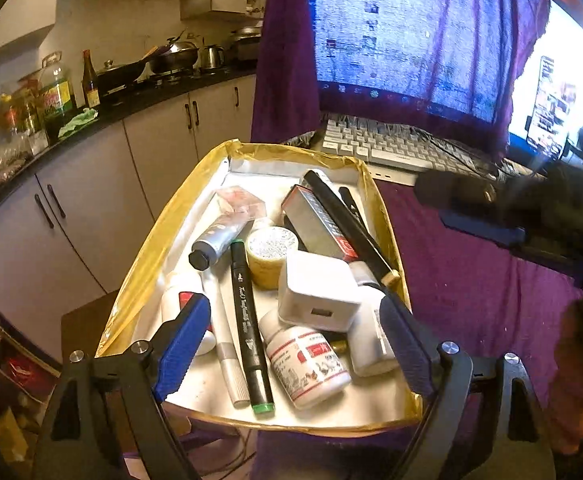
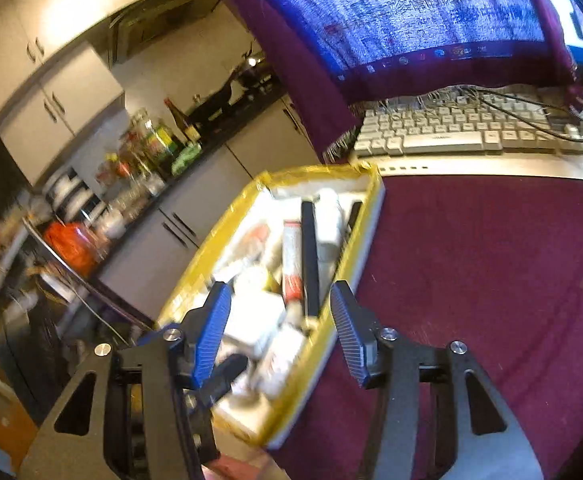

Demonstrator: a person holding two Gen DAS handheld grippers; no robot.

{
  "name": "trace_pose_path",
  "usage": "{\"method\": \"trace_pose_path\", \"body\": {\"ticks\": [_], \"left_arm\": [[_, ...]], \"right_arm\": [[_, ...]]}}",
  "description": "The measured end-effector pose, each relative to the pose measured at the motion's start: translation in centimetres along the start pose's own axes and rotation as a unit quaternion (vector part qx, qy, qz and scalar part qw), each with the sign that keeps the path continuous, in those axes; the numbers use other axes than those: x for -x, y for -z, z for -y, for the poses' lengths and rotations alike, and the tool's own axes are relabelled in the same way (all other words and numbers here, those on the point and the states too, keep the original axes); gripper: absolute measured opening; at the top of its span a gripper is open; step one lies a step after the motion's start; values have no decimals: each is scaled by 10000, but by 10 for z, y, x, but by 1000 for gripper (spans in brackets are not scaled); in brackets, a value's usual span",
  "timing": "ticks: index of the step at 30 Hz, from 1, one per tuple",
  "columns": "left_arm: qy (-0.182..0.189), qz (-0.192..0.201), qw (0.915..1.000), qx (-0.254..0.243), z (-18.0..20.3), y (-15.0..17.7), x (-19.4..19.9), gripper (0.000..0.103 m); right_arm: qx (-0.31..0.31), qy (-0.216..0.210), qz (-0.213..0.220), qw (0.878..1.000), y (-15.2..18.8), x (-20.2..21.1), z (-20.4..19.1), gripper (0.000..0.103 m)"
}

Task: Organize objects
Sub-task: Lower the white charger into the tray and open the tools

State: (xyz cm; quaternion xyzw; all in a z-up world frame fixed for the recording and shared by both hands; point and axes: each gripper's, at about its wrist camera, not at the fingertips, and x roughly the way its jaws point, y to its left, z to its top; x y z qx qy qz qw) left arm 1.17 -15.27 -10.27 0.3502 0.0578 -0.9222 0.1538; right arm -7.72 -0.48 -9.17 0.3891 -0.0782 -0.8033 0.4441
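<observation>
A: Where did the things lie, seen from the left gripper [image 1: 295, 344]?

B: They all lay inside the yellow-edged box [image 1: 163, 236], directly ahead at 12 o'clock. The jaws stood spread and held nothing; the black marker [image 1: 249, 324] and the white pill bottle [image 1: 307, 364] were under the gap between them.

A: And the long axis of the marker?

B: It ran from 12 to 6 o'clock, so along the pointing direction (the green end was nearest to the gripper). I judged that a grip across it needed no turning of the wrist.

A: The right gripper [image 2: 279, 336]?

B: Its jaws were also apart and empty. It hung over the near right corner of the box, and the contents lay at about 11 o'clock from it, blurred. The left one seemed nearer to the marker.
</observation>
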Motion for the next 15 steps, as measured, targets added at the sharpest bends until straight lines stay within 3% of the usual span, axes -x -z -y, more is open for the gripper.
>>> {"method": "trace_pose_path", "body": {"ticks": [3,15], "left_arm": [[-120,-94,9999,-66,4,2,0,85],[-161,-35,9996,-210,11,15,12,99]], "right_arm": [[162,321,-148,9992,17,0,-2,51],[186,442,-309,9984,31,-1,-9,51]]}}
